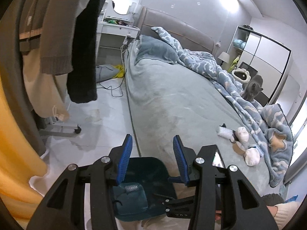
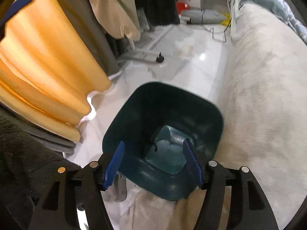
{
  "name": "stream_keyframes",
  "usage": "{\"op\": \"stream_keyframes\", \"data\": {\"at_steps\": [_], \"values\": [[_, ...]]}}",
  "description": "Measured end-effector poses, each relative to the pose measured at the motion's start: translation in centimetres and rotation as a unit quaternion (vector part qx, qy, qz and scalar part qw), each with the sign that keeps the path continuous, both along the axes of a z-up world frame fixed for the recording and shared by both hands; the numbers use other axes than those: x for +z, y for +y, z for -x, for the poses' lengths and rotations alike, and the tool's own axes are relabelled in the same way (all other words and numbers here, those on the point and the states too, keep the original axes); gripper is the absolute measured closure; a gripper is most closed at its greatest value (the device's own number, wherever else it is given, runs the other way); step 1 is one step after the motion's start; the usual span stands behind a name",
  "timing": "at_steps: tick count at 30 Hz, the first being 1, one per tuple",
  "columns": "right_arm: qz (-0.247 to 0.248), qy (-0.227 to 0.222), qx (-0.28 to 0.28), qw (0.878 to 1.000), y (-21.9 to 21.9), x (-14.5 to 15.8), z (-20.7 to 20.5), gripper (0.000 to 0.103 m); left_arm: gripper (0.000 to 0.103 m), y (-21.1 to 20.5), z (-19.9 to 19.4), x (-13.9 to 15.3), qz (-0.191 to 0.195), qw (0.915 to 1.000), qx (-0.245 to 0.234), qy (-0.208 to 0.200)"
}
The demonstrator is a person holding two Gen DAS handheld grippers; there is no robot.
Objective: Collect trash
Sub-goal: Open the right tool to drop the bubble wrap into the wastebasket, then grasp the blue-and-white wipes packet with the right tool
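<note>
Hovering spread-fingered above the bin, both the right hand-held gripper and left hand-held gripper.

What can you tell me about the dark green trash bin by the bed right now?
The trash bin is a dark teal-green, plastic-looking tub with a rounded-square rim and smooth walls tapering to a smaller base. It stands on the pale floor close beside the bed, opening upward. Inside lies a crumpled clear plastic piece. The right gripper hovers open above its opening, holding nothing.
</note>
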State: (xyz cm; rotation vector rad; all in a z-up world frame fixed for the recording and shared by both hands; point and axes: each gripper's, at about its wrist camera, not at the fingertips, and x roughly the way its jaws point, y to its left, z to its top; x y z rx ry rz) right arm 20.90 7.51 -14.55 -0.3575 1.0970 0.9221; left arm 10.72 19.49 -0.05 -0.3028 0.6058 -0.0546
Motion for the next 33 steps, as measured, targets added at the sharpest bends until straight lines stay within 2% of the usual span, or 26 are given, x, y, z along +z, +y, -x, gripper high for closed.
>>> {"op": "stream_keyframes", "data": {"at_steps": [9,15,26,33], "values": [[-0.044,-0.061,-0.036,0.997,-6.1,4.3,-0.7,0.038,0.048,-5.4,-1.2,1.1,-0.005,0.9989,-0.042,-0.018],[-0.056,-0.091,-0.071,0.992,-10.6,6.4,-1.4,0.038,0.043,-8.8,-2.4,1.2,-0.011,0.9978,-0.062,-0.022],[-0.072,-0.139,-0.123,0.98,-17.9,9.2,-2.1,0.035,0.039,-13.7,-4.1,0.6,-0.001,0.9956,-0.092,-0.015],[-0.082,-0.157,-0.159,0.971,-22.2,10.1,-2.2,0.033,0.033,-16.7,-4.6,0.1,-0.015,0.9934,-0.113,-0.015]]}}
